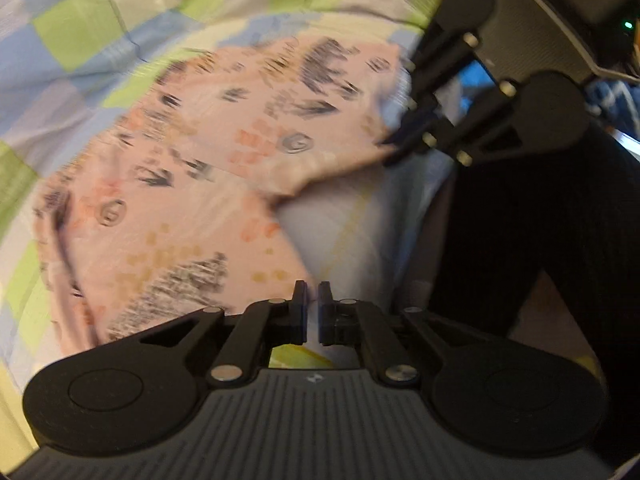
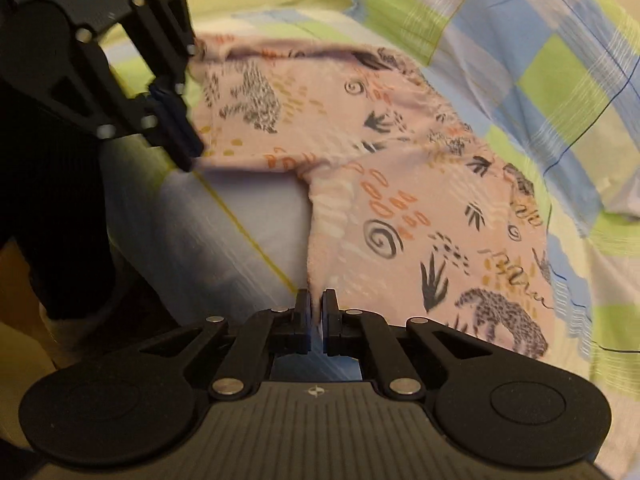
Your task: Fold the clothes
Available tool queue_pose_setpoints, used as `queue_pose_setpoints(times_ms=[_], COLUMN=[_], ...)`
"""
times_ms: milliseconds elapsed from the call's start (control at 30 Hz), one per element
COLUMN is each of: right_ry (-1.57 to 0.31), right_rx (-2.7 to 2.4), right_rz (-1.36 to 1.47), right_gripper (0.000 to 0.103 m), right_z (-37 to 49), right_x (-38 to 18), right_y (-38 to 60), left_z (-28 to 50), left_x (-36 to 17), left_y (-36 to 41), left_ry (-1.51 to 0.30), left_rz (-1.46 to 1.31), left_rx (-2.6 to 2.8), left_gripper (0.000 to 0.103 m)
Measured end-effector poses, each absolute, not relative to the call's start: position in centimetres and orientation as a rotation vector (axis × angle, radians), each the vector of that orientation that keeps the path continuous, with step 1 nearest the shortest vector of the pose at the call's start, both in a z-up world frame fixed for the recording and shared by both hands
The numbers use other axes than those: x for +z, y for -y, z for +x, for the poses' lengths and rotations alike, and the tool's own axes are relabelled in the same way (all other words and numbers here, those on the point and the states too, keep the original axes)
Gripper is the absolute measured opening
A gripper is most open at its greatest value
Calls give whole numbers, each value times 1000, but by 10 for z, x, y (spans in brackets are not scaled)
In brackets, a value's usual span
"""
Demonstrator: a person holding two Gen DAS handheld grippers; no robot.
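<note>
A pink garment (image 1: pixel 180 200) printed with leopards, leaves and spirals lies spread on a checked bed cover. In the right wrist view the garment (image 2: pixel 400 200) splits into two parts that meet at a notch. At the bottom of its own view my left gripper (image 1: pixel 313 294) is shut on the near pink edge. Across the bed it appears as the left gripper (image 2: pixel 188 156), pinching a corner. My right gripper (image 2: pixel 316 302) is shut on the hem of the other part. From the left wrist the right gripper (image 1: pixel 390 152) shows at upper right, blurred.
The green, blue and white checked bed cover (image 2: pixel 540 80) runs under and beyond the garment, with a pale sheet (image 2: pixel 248 216) at the bed's edge. A person's black-clad leg (image 1: pixel 520 220) stands against that edge. Brownish floor (image 2: pixel 20 280) shows below.
</note>
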State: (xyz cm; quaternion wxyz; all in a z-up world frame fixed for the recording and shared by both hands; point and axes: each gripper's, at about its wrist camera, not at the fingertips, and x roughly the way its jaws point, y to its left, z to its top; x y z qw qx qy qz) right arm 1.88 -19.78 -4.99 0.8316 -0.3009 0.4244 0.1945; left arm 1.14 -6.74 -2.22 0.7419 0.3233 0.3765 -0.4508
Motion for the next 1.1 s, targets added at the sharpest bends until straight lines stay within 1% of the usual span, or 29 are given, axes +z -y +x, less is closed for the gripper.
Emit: queue_pose_setpoints(times_ms=[67, 133, 233, 300, 400, 467, 533, 633, 733, 800, 833, 900, 933, 967, 1033, 1067, 1100], right_ry=[-901, -877, -843, -822, -797, -783, -771, -753, -743, -739, -736, -729, -730, -735, -743, -743, -745], right_rx=[409, 407, 404, 402, 417, 443, 469, 509, 544, 552, 554, 546, 540, 534, 523, 518, 519], right_rz=[-662, -658, -609, -581, -546, -507, -472, -449, -496, -565, -601, -662, -679, -684, -691, -679, -664], right_gripper=[18, 24, 28, 29, 34, 38, 39, 42, 42, 42, 42, 38, 35, 25, 10, 9, 7], right_z=[14, 9, 6, 6, 7, 10, 16, 25, 34, 36, 37, 36, 36, 37, 38, 39, 39], right_x=[-49, -43, -34, -31, -30, -29, -31, -35, -46, -55, -60, -68, -72, -75, -82, -83, -82], right_y=[195, 194, 193, 189, 176, 165, 153, 133, 111, 97, 91, 86, 85, 86, 88, 90, 92], left_z=[5, 5, 20, 35, 56, 72, 88, 108, 119, 119, 116, 105, 100, 96, 92, 91, 89], left_x=[-20, -10, 3, 9, 9, 3, -5, -13, -19, -16, -13, -4, -1, 1, -2, -3, -4], left_y=[63, 50, 21, -1, -29, -43, -59, -87, -102, -108, -107, -100, -96, -91, -81, -76, -70], left_ry=[-824, -814, -797, -785, -796, -823, -863, -937, -965, -958, -941, -882, -859, -844, -838, -835, -832], left_rz=[724, 677, 576, 514, 440, 410, 329, 130, -9, -51, -32, 77, 122, 143, 195, 222, 249], left_rx=[-1005, -992, -875, -752, -599, -518, -470, -476, -496, -484, -480, -463, -472, -496, -526, -540, -554], left_gripper=[21, 21, 22, 25, 27, 36, 38, 38, 38, 38, 38, 38, 38, 39, 42, 45, 45])
